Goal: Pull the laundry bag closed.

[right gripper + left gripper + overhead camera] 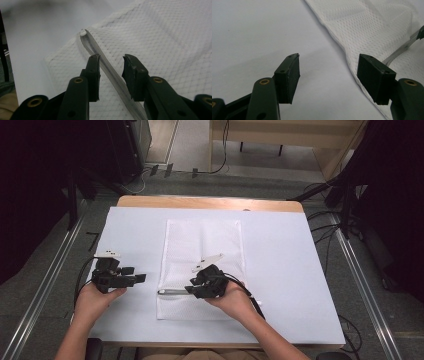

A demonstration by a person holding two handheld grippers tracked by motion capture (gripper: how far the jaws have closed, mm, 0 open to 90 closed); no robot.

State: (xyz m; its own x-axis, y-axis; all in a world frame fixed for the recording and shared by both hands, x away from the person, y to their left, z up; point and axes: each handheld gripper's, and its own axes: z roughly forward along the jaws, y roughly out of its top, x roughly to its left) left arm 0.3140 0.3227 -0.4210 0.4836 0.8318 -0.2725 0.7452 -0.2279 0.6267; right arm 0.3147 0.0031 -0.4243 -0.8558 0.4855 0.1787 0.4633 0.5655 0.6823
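we see a white mesh bag (200, 265) lying flat mid-table on a white sheet (280, 270) over a wooden table (210, 202); grey floor beyond. our right gripper (111, 68) straddles its zipper (110, 72), jaws apart; left gripper (328, 77) gapes empty.

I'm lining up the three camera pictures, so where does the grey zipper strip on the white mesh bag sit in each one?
High view: the zipper strip lies low on the mesh bag, left of the right gripper.
Left gripper view: at the right edge, a grey band behind the right-hand jaw.
Right gripper view: centre, running between the open jaws.
Shared landmark: the bag's hemmed edge.
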